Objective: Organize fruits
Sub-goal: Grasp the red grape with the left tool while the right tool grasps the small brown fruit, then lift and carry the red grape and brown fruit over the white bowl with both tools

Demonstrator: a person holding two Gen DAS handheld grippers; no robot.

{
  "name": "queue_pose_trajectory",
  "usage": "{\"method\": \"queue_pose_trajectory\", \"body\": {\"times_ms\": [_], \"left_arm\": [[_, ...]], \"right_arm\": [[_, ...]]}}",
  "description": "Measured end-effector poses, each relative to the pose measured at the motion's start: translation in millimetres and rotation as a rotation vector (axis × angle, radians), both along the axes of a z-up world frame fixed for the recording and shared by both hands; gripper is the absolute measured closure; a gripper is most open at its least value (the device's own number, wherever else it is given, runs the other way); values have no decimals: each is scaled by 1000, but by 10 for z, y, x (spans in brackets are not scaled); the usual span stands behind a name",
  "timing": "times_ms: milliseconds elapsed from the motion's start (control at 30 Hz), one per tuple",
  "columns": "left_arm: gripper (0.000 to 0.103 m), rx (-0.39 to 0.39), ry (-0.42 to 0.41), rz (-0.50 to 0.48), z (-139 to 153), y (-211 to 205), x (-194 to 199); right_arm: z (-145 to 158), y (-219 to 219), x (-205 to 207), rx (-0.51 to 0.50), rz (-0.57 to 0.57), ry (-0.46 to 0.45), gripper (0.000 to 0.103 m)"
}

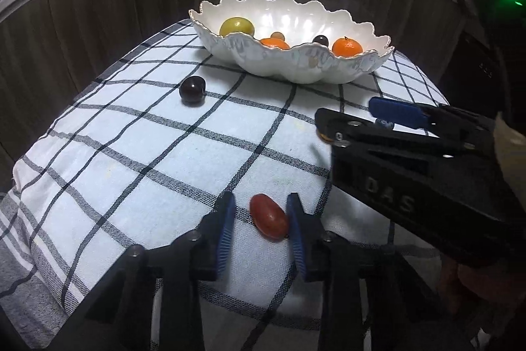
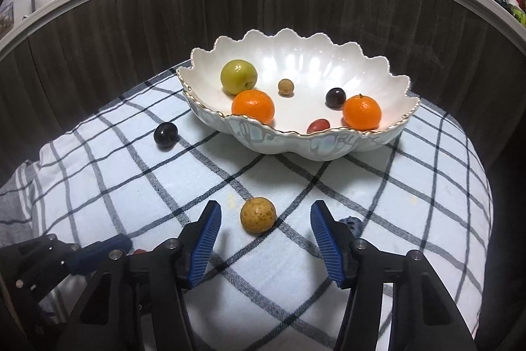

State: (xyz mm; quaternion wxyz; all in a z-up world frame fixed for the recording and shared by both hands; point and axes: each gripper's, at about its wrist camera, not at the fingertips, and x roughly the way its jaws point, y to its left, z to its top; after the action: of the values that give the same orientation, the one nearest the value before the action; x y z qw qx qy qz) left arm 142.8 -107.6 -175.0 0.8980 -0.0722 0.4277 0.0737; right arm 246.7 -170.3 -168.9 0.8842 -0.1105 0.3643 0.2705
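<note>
Fruits lie partly gathered and partly loose: the nearest loose one for the left claw (image 1: 261,221) is a red oblong fruit (image 1: 269,217), lying on the checked cloth (image 1: 131,153) between the blue pads, touching or nearly touching the right-hand pad while a gap shows on the other side. That claw is released, its jaws straddling the fruit, which I judge is so they can clench on it next. The right claw (image 2: 264,237) is likewise released, spread wide either side of a speckled tan round fruit (image 2: 258,215) that sits on the cloth just ahead of the pads and apart from both; the wide spread gives room to slide forward around it. A small dark blue thing (image 2: 351,224), perhaps a blueberry, lies just beside that claw's right finger, though it is half hidden. Further off, a dark plum-like fruit (image 2: 166,135) rests alone on the cloth, near the bowl's left end but not touching it

Beyond stands the white scalloped bowl (image 2: 378,68) with a gilt rim, on the far part of the cloth-covered worktop. Seen from the right wrist view, it holds a yellow-green round fruit (image 2: 238,77), two oranges (image 2: 253,106), a small tan ball (image 2: 285,87), a dark round fruit (image 2: 336,97) and a red oblong one (image 2: 317,125) half hidden behind the near rim. With several pieces already inside and four or so outside, the gathering looks a little over halfway, and the round ones could roll if nudged
</note>
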Motion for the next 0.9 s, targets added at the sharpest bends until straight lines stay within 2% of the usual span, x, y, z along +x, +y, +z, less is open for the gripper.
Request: {"method": "queue_pose_trajectory", "body": {"times_ms": [267,467,533,900], "left_arm": [[82,-11,-4,-17,8,1,-16],[82,-28,-5,-32,5,30,-15],[83,-33,-4,-36,4,36,-13],[83,-35,-2,-52,44,54,-22]], "right_arm": [[-106,32,69,-15,-1,33,51],[-168,54,114,-31,-8,62,66],[-167,73,108,-25,6,66,76],[-89,60,40,-23,-10,52,76]]}}
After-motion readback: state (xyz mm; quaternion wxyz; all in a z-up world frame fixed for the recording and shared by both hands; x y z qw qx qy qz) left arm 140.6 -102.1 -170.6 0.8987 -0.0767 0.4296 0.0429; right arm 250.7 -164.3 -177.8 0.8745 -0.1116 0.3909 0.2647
